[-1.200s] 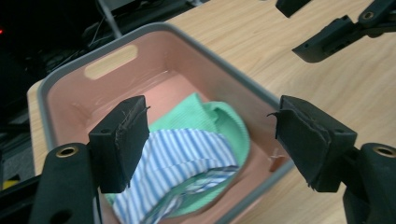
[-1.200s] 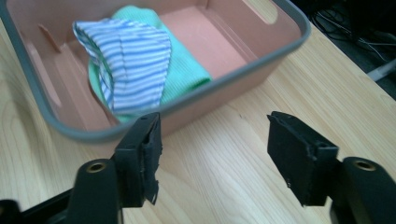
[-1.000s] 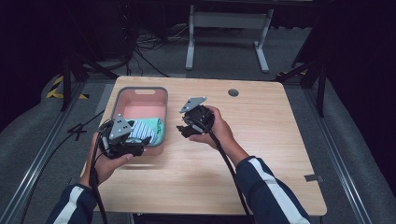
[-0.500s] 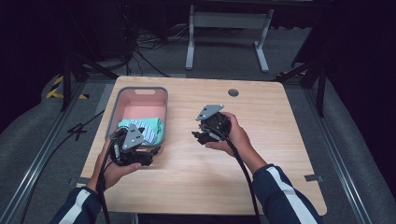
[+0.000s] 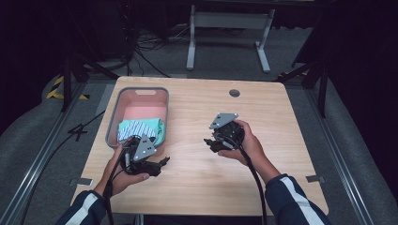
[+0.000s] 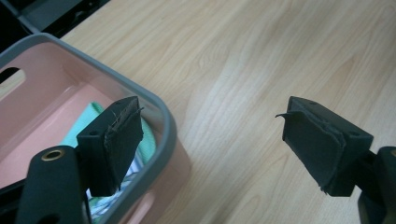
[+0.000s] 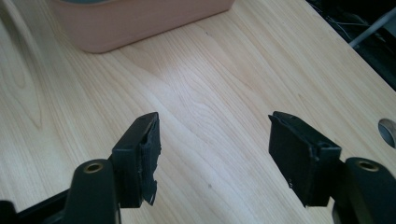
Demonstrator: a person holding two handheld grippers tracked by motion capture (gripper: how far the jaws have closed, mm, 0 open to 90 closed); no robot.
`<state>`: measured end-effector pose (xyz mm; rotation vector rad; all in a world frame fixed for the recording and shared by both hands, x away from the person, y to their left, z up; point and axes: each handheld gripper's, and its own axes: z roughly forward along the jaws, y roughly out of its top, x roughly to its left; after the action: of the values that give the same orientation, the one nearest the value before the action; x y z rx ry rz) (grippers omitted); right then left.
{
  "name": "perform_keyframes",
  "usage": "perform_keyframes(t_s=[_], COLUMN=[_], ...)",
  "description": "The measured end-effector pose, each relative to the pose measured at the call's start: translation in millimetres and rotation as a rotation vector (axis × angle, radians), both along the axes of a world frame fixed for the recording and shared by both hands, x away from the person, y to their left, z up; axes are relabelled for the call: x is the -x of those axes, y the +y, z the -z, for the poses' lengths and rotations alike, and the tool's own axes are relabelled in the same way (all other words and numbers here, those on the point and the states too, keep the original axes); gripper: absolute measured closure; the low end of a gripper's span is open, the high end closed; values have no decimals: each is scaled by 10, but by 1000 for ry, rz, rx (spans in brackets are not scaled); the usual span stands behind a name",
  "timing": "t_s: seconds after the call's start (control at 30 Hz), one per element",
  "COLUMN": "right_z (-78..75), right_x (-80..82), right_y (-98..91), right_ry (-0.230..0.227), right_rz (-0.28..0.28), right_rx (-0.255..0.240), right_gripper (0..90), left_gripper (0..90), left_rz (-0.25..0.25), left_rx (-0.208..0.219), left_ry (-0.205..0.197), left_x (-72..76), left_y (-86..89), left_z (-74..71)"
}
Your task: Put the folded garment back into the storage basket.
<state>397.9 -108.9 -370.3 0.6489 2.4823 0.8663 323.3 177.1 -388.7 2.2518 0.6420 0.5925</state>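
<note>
A pink bin with a grey rim (image 5: 141, 90) stands at the table's left, with folded teal and striped cloths (image 5: 141, 130) in its near end. My left gripper (image 5: 162, 164) hovers just off the bin's near right corner, open, with nothing between its jaws. In the left gripper view the gripper (image 6: 210, 144) looks past the bin's rim (image 6: 161, 112) and the teal cloth (image 6: 91, 112) onto bare wood. My right gripper (image 5: 210, 140) is held over the middle of the table, open and empty. In the right gripper view the gripper (image 7: 215, 149) faces the bin's pink wall (image 7: 140, 18).
The wooden table (image 5: 211, 187) has a round cable hole (image 5: 234, 93) near its far edge, also seen as the hole (image 7: 388, 131) in the right gripper view. A metal stand (image 5: 227, 21) and cables lie on the floor beyond. Dark floor surrounds the table.
My left gripper has drawn back from above the cloths in the bin toward the person and down. My right gripper has shifted right, away from the bin. Both stay open.
</note>
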Motion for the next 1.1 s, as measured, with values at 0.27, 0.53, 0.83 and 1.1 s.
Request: perform_keyframes(t_s=[0.27, 0.53, 0.83, 1.1], right_z=[94, 199, 401, 635], right_x=[113, 232, 402, 493], right_y=[-205, -450, -831, -1113], right_ry=[16, 17, -8, 5], right_rz=[26, 61, 94, 107], right_rx=[9, 23, 6, -34], right_gripper=[346, 341, 340, 323], left_gripper=[204, 208, 199, 190], left_rz=[49, 88, 156, 179], left_rx=[-18, -87, -100, -43], left_ry=[27, 42, 106, 155], left_x=[-25, -37, -21, -53], left_y=[-116, -254, -380, -344], left_z=[146, 314, 552, 687])
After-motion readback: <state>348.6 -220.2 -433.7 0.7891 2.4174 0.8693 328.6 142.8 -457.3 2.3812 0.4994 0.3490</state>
